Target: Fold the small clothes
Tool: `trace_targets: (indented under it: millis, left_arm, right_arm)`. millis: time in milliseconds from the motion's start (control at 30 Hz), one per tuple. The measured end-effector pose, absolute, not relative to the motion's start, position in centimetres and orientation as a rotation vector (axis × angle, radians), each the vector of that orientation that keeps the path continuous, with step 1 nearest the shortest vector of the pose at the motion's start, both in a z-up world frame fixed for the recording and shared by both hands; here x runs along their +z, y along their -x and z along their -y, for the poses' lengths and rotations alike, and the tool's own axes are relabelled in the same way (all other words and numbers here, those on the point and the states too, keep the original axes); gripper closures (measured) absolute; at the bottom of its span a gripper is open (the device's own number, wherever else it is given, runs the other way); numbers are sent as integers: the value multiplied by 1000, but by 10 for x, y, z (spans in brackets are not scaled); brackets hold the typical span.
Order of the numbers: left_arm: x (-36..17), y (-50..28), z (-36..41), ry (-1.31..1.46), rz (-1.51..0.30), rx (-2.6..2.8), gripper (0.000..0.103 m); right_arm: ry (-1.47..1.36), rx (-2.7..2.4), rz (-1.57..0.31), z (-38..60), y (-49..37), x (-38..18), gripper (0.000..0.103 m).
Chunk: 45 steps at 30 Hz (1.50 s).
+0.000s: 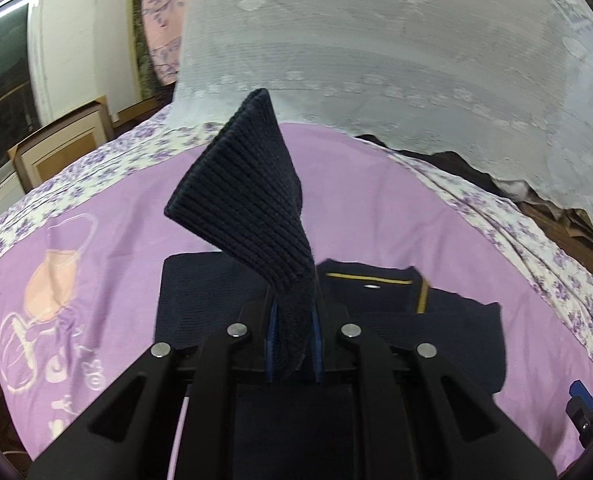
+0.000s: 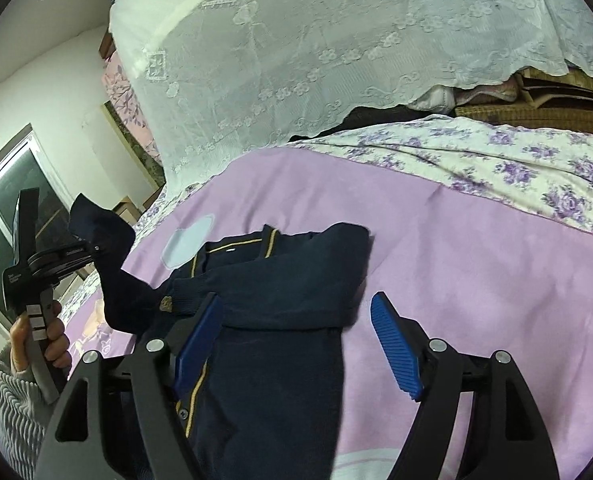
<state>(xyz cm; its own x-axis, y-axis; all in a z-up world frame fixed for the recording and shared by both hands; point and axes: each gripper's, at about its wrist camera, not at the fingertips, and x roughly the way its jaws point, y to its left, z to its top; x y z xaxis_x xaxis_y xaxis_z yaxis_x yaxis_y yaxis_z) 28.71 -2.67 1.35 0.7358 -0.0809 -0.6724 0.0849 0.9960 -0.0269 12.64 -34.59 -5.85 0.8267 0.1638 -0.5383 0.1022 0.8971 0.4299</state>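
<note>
A small navy knit cardigan (image 2: 280, 280) with yellow trim lies on the purple bedsheet (image 2: 436, 240); it also shows in the left wrist view (image 1: 416, 320). My left gripper (image 1: 292, 340) is shut on its ribbed sleeve cuff (image 1: 248, 200), which is lifted and stands up above the garment. In the right wrist view the left gripper (image 2: 84, 248) holds the sleeve (image 2: 112, 248) up at the left. My right gripper (image 2: 296, 344) is open and empty, its blue pads (image 2: 392, 344) straddling the cardigan's right edge, low over it.
A white lace cover (image 1: 376, 40) drapes over a pile behind the sheet. A floral border (image 2: 496, 160) runs along the sheet's far side. A window and wooden frames (image 1: 56, 148) stand at the left. Woven mats (image 2: 556, 100) lie at far right.
</note>
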Motion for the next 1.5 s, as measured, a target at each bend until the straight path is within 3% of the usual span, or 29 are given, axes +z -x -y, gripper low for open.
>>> trace_targets:
  millis: [367, 433, 500, 533, 700, 867, 1000, 1200, 1500]
  left_arm:
    - [-41, -283, 151, -127, -780, -210, 87]
    - [-64, -284, 168, -161, -816, -215, 67]
    - [-80, -282, 175, -198, -831, -205, 21]
    - [-85, -278, 180, -224, -823, -202, 15]
    - [-79, -255, 180, -332, -752, -223, 9]
    - [-52, -246, 124, -303, -698, -166, 5]
    - [-49, -252, 55, -245, -701, -38, 4]
    - [-82, -287, -38, -48, -836, 76, 5]
    - [-130, -315, -53, 39, -977, 16, 4]
  right_arm:
    - [-645, -3, -581, 397, -122, -62, 26]
    - [-647, 0, -582, 398, -124, -63, 26]
    - [-638, 6, -586, 396, -125, -64, 26]
    - [-635, 7, -586, 395, -125, -64, 26]
    - [-623, 5, -597, 392, -128, -68, 26]
    - [-590, 18, -614, 379, -134, -73, 26]
    - [-590, 77, -654, 357, -143, -85, 38]
    - [-775, 196, -784, 311, -190, -113, 38]
    - [-920, 61, -888, 288, -249, -153, 37]
